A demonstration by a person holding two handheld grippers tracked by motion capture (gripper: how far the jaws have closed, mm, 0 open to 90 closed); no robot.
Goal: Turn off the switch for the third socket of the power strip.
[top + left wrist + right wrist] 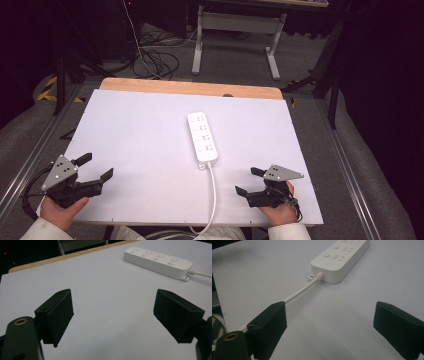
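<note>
White power strip [202,136] lies mid-table w/ cord [214,192] trailing to near edge. L gripper [96,167] and R gripper [250,181]: jaws spread wide, nothing between, both apart from strip.

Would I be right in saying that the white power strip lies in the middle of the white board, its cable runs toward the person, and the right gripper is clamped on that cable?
Not quite: the right gripper is open, not clamped. In the right gripper view the cable passes behind one jaw, not between the pads. The power strip does lie mid-board, cable running toward the person.
</note>
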